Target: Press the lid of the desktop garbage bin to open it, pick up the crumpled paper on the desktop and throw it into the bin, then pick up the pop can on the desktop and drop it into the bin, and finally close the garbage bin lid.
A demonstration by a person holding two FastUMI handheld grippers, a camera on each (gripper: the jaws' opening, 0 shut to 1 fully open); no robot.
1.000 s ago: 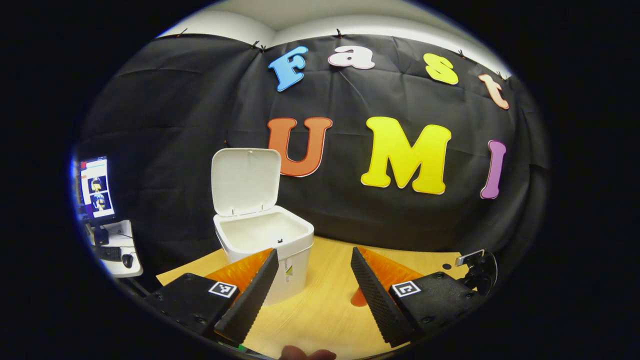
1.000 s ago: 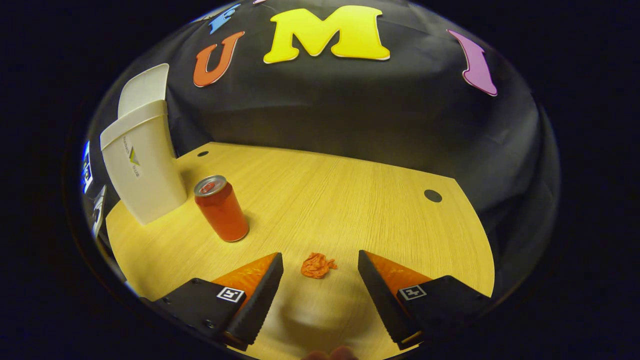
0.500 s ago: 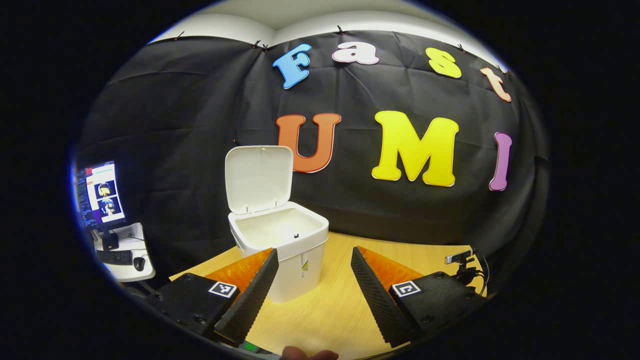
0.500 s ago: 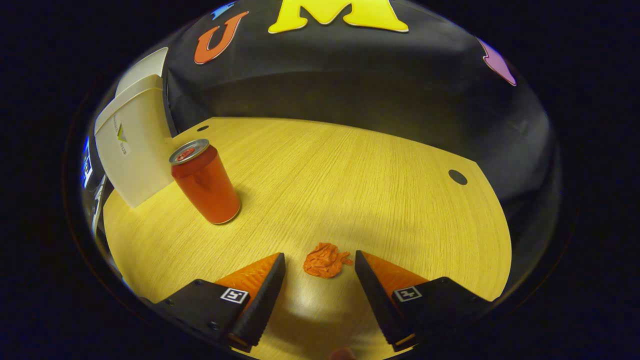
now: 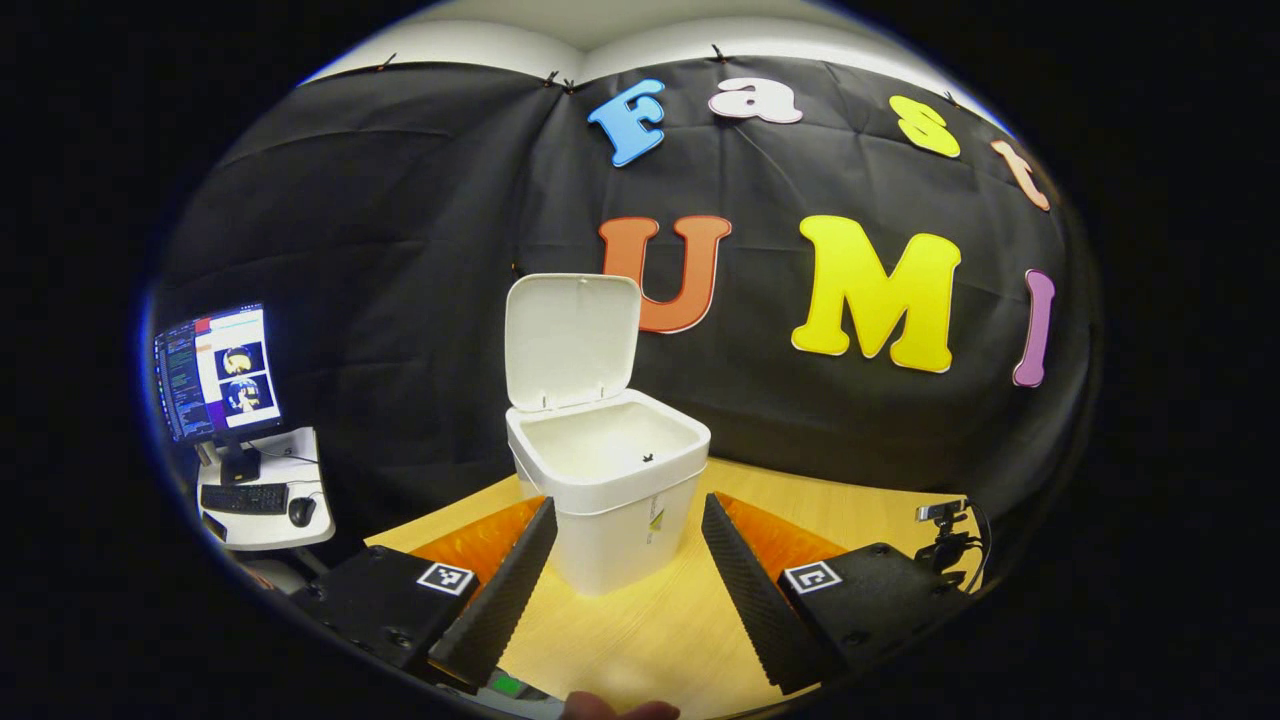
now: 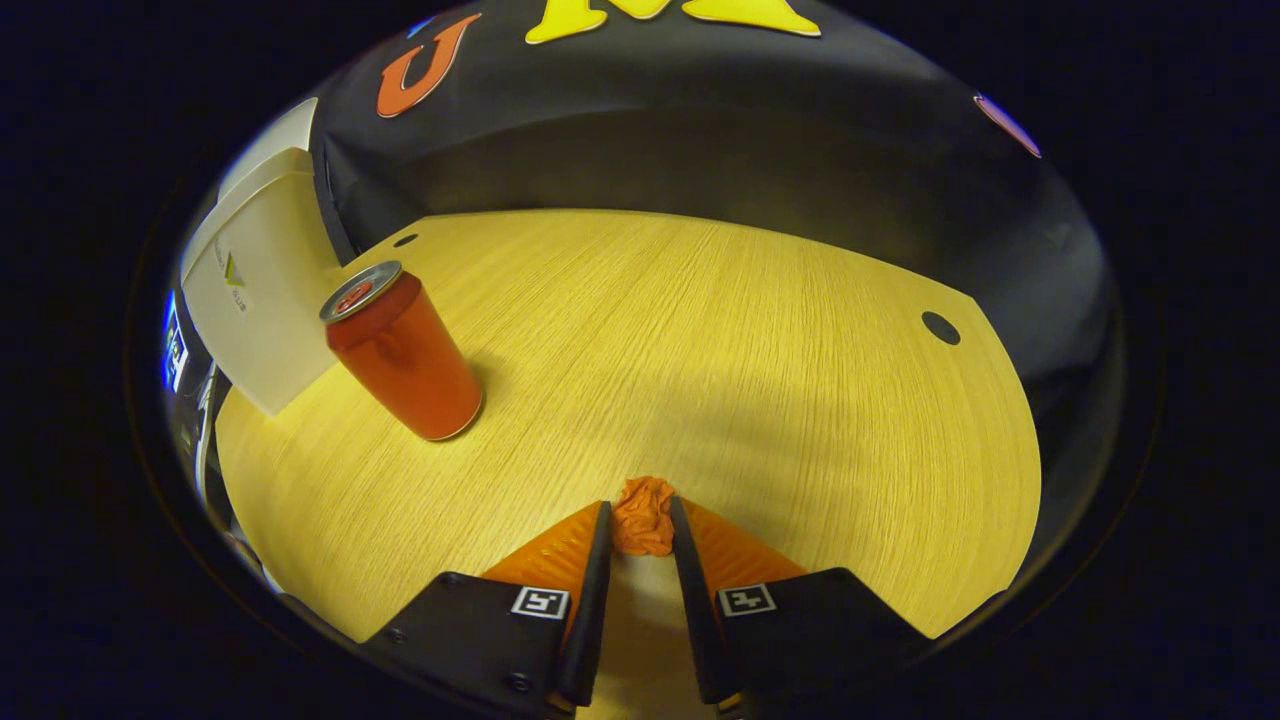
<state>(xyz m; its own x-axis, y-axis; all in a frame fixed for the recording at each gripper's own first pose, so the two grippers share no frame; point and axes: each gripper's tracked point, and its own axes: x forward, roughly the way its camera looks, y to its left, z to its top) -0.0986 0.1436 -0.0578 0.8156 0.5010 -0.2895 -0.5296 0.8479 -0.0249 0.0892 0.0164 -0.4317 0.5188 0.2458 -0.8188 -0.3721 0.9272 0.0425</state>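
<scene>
The white garbage bin (image 5: pixel 622 500) stands on the wooden desk with its lid (image 5: pixel 570 340) raised upright; it appears again at the left edge of the right gripper view as the bin (image 6: pixel 262 290). My left gripper (image 5: pixel 625 545) hovers open in front of it, holding nothing. A red pop can (image 6: pixel 403 352) stands upright beside the bin. The crumpled orange paper (image 6: pixel 643 514) rests low on the desk, and my right gripper (image 6: pixel 640 530) has closed on it, both fingers pressing its sides.
The wooden desk (image 6: pixel 720 330) stretches wide to the right of the can, with a cable hole (image 6: pixel 940 326) near its far right edge. A monitor (image 5: pixel 218 372) and a keyboard stand on a side table off to the left. A small camera (image 5: pixel 942 515) perches at the desk's right.
My right gripper came down around the crumpled paper and closed on it. My left gripper drifted left and back, so the bin now sits centred between its fingers.
</scene>
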